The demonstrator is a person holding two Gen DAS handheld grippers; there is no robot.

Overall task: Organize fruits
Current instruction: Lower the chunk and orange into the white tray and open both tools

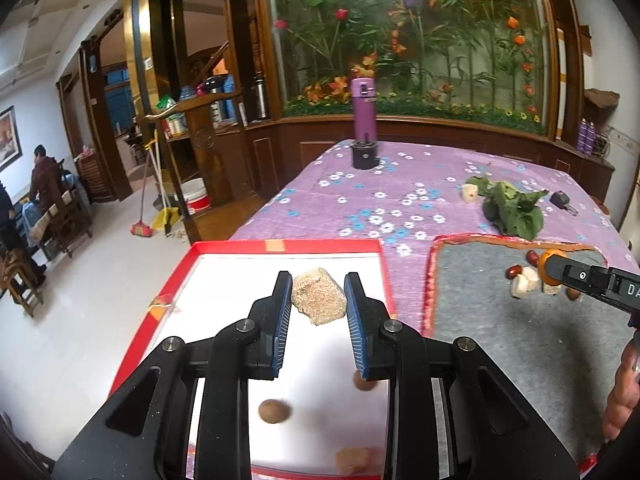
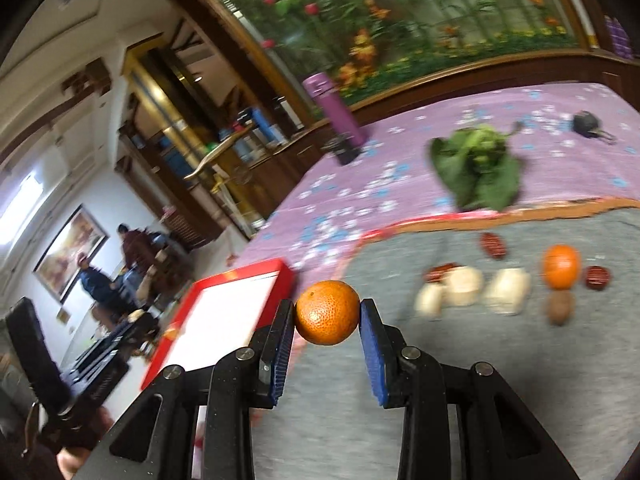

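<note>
My left gripper hangs open over a red-rimmed white tray; a beige porous block sits between its fingertips, untouched by the pads. Two brown nuts and another beige piece lie in the tray. My right gripper is shut on a small orange, held above the grey mat near the tray's corner. On the mat lie a second orange, red dates, beige pieces and a walnut.
A leafy green vegetable lies on the purple flowered cloth beyond the mat. A purple bottle with its dark cap stands at the far edge. A dark key fob lies at far right. The table's left edge drops to the floor.
</note>
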